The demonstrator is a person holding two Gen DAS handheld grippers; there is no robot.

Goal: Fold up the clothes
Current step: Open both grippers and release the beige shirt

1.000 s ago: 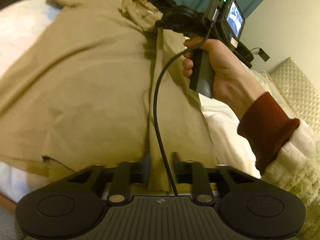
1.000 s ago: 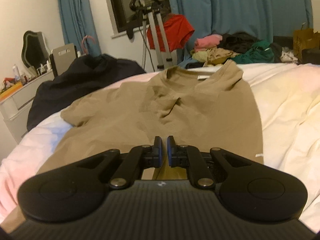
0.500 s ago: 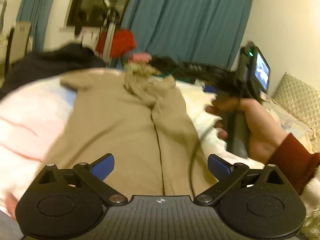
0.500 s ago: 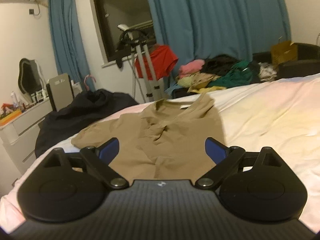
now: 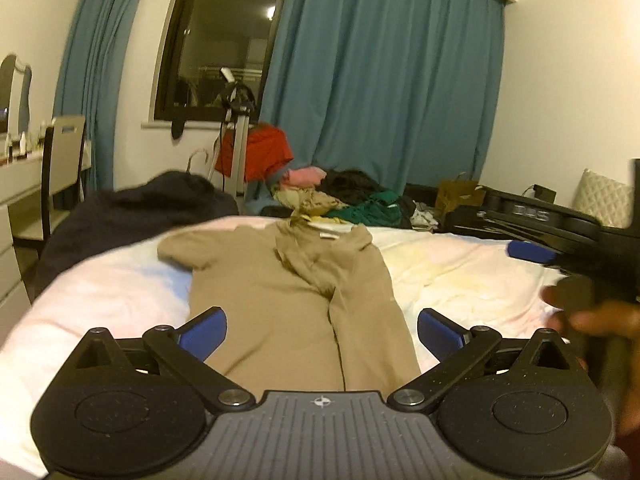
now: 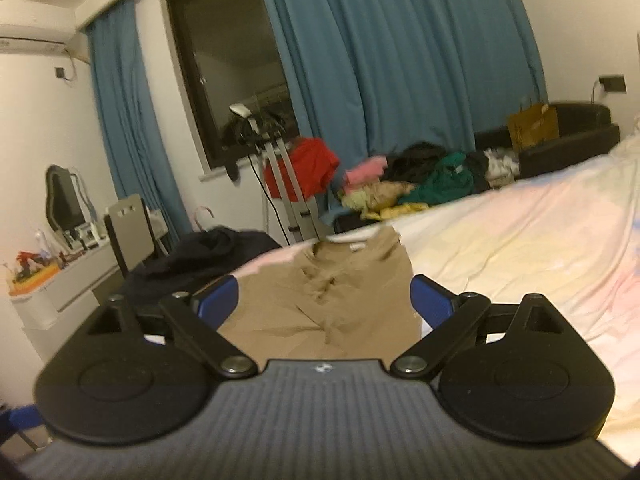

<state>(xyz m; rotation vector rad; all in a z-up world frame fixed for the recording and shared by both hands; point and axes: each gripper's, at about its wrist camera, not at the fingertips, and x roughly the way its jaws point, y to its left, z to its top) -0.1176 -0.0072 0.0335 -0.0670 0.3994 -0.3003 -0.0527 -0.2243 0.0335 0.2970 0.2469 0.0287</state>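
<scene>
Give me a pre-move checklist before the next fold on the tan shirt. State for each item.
1. Left claw open and empty: ok.
2. Right claw open and empty: ok.
3. Tan shirt lies on the bed, right side folded over to a centre edge: ok.
4. Left sleeve spread out, not yet folded in: not ok.
5. Cloth smooth near the collar: not ok, bunched wrinkles below it.
6. Hem edge nearest the claws straight: cannot tell, hidden behind the claw bodies.
</scene>
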